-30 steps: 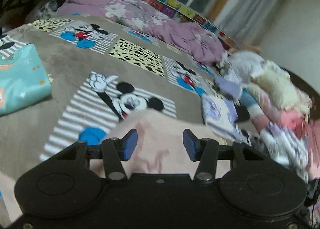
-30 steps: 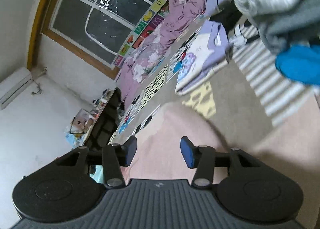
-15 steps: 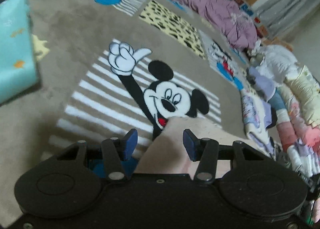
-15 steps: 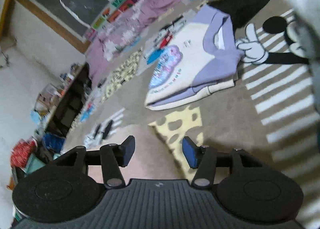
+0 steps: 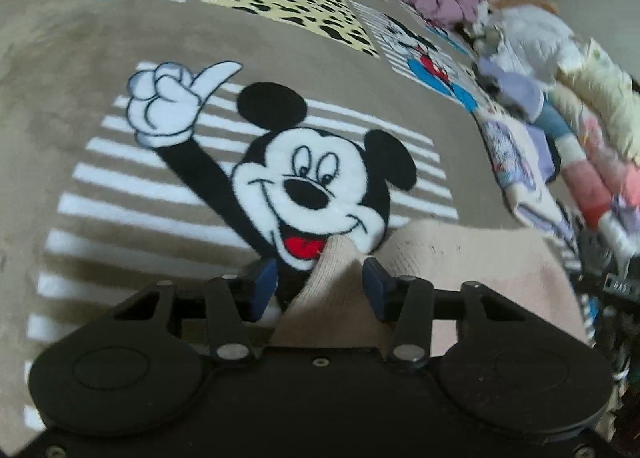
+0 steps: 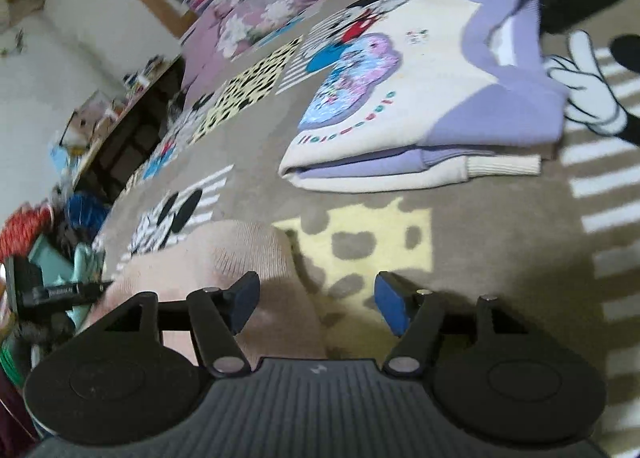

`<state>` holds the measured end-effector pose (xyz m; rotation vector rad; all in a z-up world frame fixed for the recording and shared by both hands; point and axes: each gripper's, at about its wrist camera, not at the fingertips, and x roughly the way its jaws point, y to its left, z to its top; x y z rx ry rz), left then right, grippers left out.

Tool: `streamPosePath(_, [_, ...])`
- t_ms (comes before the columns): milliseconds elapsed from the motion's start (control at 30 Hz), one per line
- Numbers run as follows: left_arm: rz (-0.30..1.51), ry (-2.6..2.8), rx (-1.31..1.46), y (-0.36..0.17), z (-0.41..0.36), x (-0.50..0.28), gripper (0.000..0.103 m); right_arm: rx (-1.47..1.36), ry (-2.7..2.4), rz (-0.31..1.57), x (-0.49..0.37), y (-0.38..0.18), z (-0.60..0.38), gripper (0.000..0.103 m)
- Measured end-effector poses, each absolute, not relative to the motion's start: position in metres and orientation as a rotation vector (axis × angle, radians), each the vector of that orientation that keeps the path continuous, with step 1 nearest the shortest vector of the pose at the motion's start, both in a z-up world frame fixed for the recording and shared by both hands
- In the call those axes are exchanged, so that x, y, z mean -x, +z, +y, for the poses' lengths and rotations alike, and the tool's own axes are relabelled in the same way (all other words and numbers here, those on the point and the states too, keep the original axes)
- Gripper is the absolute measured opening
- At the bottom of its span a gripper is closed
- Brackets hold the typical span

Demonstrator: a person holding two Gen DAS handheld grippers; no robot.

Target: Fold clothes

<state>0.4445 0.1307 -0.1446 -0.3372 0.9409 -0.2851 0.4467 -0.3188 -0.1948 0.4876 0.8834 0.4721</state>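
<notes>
A pale pink knit garment (image 5: 440,258) lies on the Mickey Mouse blanket (image 5: 80,118). One folded corner of it pokes up between the blue pads of my left gripper (image 5: 320,286). The jaws are closing; the right pad is at the cloth and the left pad stands clear of it. In the right wrist view the same pink garment (image 6: 224,254) lies under the left finger. My right gripper (image 6: 316,300) is opening, with cloth edge and blanket (image 6: 500,238) between the pads and nothing pinched.
A folded white and lilac sweatshirt (image 6: 420,98) lies just ahead of the right gripper, also seen at the right (image 5: 508,154). A pile of loose clothes (image 5: 592,138) lines the right side. A purple floral quilt (image 6: 280,6) lies at the back, a cluttered shelf (image 6: 120,118) at the left.
Both grippers came down and forward close over the blanket with the pink garment. The left jaws narrowed around the garment's corner. The right jaws widened and the cloth slipped towards the left finger.
</notes>
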Motion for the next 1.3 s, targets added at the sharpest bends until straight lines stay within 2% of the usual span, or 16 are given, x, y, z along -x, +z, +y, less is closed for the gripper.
streamPosePath(133, [0.945,-0.304,0.327,-0.144,0.127,-0.445,0.026,-0.502,0.491,0.879,-0.447,-0.194,-0.319,0.065])
streamPosePath(267, [0.946,-0.319,0.33,-0.144,0.124,-0.445,0.021,-0.532,0.534,0.876,-0.446,-0.195,-0.317,0.065])
streamPosePath(333, [0.947,-0.315,0.327,-0.143,0.124,-0.444,0.012,-0.548,0.566,0.88,-0.447,-0.197,-0.315,0.059])
streamPosePath(367, [0.945,-0.315,0.328,-0.143,0.124,-0.444,0.009,-0.555,0.579,0.884,-0.448,-0.199,-0.315,0.035])
streamPosePath(400, [0.94,-0.314,0.326,-0.142,0.123,-0.443,0.006,-0.562,0.591,0.891,-0.448,-0.2,-0.314,0.007])
streamPosePath(533, [0.871,-0.312,0.276,-0.128,0.119,-0.431,0.004,-0.531,0.619,0.856,-0.437,-0.192,-0.308,0.007])
streamPosePath(667, [0.774,-0.301,0.214,-0.109,0.118,-0.414,0.003,-0.484,0.557,0.71,-0.412,-0.161,-0.313,0.007])
streamPosePath(800, [0.699,-0.261,0.148,-0.095,0.12,-0.403,0.003,-0.233,0.456,0.571,-0.388,-0.129,-0.303,0.007])
streamPosePath(933, [0.682,-0.227,0.113,-0.097,0.119,-0.407,0.003,-0.06,0.388,0.574,-0.388,-0.131,-0.287,0.007])
streamPosePath(1300, [0.788,-0.139,-0.004,-0.151,0.114,-0.431,0.005,0.011,0.263,0.706,-0.417,-0.189,-0.271,0.007])
